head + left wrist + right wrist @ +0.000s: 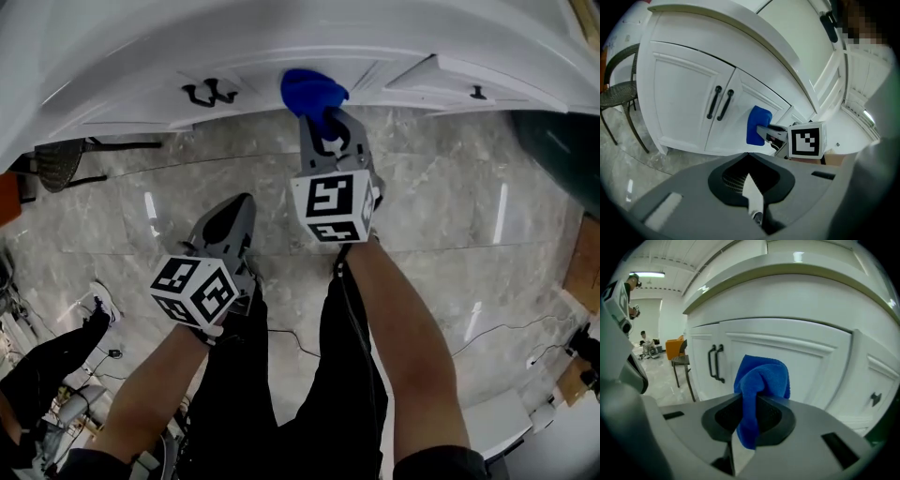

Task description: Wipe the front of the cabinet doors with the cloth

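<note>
**Right gripper pinching cloth**

I see it blue, fuzzy and bunched, at the smooth white panelled door, right of the black curved handles. My left gripper is pressed together, empty, back from the door.

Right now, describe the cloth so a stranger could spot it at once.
Find the white cabinet. In front of it, right of the paired black handles, the right gripper pinches a bunched cloth. It is the only bright blue thing there.
</note>
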`<state>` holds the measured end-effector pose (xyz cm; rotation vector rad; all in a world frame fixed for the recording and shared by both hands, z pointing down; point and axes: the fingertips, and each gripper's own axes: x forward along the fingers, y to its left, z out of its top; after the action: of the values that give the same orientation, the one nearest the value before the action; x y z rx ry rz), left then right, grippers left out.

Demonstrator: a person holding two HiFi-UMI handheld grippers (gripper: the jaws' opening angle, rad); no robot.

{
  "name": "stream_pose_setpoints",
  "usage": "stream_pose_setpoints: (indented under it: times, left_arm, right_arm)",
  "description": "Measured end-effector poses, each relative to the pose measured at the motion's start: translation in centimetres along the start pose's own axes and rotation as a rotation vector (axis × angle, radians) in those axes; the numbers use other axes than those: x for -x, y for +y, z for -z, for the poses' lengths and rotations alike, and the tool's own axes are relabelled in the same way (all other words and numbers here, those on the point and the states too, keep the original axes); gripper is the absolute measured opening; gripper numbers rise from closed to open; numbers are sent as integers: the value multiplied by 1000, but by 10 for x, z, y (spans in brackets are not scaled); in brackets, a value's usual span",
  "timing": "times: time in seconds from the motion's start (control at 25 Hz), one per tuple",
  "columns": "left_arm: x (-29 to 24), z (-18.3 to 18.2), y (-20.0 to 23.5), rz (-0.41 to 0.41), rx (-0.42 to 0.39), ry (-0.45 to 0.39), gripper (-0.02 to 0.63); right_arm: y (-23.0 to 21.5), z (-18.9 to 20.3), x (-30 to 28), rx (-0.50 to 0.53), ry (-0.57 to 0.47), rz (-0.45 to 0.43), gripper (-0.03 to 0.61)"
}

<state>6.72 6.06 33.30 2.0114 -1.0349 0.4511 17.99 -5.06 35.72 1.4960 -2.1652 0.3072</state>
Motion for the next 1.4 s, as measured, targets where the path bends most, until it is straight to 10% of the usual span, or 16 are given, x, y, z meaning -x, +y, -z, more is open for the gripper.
stream_pose_setpoints:
  times: [0.24, 0.52, 1.4]
  left_arm:
    - [42, 2, 54, -39, 31, 0, -2]
    - [40, 5, 78, -67, 73, -14, -2]
    - [-80, 14, -68, 82, 46, 32, -2]
  right_arm:
    - [87, -28, -44, 12, -25, -103, 60]
    - [87, -14, -87, 24, 32, -95, 60]
    - [-111, 74, -15, -60, 140, 29, 60]
